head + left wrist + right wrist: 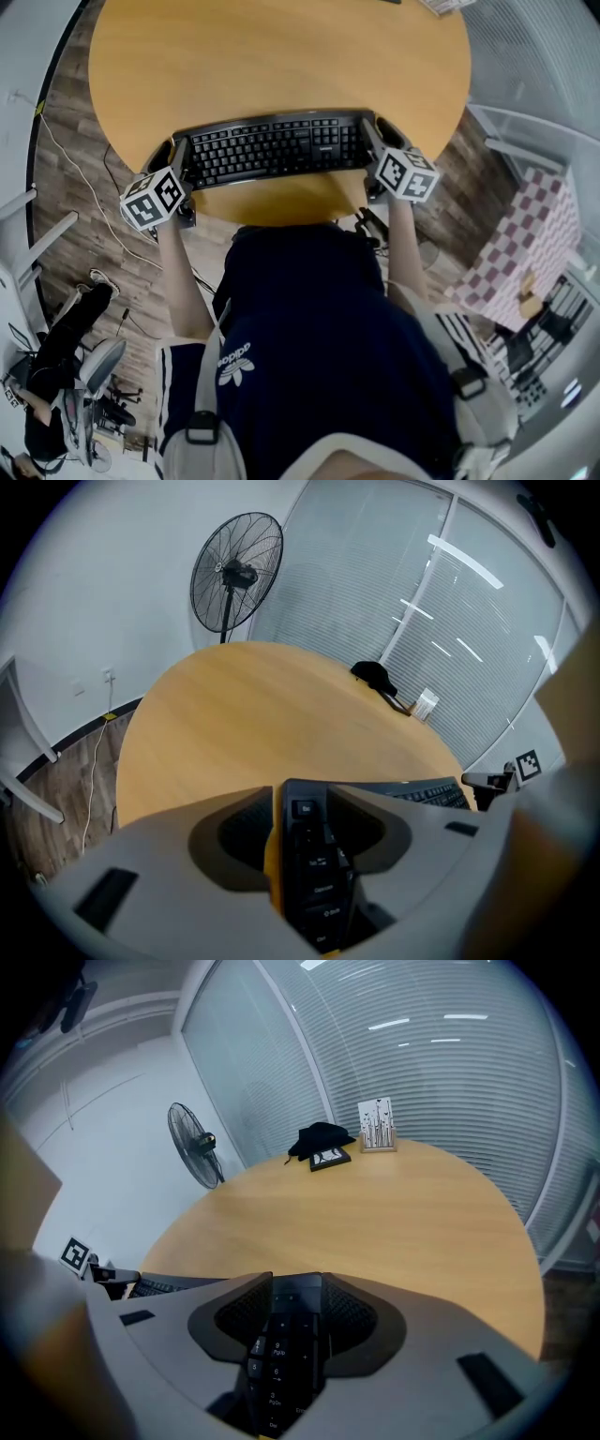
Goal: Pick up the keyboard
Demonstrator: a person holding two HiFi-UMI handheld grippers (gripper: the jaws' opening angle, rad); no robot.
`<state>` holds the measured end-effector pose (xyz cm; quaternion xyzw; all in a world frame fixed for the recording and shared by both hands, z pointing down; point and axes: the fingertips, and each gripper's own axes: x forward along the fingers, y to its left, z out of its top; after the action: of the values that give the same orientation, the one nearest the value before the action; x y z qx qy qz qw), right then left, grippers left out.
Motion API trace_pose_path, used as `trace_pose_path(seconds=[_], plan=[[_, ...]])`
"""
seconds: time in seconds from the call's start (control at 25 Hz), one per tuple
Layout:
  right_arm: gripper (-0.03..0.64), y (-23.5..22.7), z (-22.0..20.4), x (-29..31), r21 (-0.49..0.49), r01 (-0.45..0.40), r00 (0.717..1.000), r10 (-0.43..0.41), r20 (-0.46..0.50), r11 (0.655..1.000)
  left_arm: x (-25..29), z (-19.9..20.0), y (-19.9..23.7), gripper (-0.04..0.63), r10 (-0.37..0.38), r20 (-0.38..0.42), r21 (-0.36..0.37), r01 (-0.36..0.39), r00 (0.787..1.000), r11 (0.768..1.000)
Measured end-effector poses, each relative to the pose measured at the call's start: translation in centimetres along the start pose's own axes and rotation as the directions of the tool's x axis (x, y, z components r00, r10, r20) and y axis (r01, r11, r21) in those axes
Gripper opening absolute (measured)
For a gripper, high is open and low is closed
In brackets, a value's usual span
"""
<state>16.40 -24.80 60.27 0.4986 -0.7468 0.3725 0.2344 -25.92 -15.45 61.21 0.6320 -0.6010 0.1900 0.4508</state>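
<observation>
Left gripper (180, 161), right gripper (373, 141): jaws released, straddling keyboard (277, 148) ends at 9 and 3 o'clock. Best clench together, lift level.

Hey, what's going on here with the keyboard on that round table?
A person at the round wooden table has a gripper in each hand and is working on a black keyboard that lies near the table's front edge. The left gripper straddles the keyboard's left end, and the right gripper straddles its right end. Both sets of jaws stand open around the ends, not yet clamped, so the keyboard has not been lifted.
</observation>
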Motion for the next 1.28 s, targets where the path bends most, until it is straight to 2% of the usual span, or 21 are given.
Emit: trace_pose_path(seconds=[0.44,0.8,1.28], plan=[[0.146,-1.1,-1.0,1.3,0.058,0.003,0.998,0.001,-0.062,0.998,0.7,-0.4,-0.2,0.160,-0.038,-0.022,-0.065,0.037,0.999,0.997],[0.147,-0.8,-1.1,1.7,0.117,-0.031,0.996,0.041,-0.077,0.993,0.7,0.1,-0.6,0.160,-0.058,-0.047,-0.078,0.055,0.997,0.995],[0.147,-1.1,-1.2,1.8,0.110,-0.052,0.995,0.061,-0.079,0.993,0.8,0.1,-0.6,0.160,-0.079,-0.022,-0.111,0.076,0.997,0.991]])
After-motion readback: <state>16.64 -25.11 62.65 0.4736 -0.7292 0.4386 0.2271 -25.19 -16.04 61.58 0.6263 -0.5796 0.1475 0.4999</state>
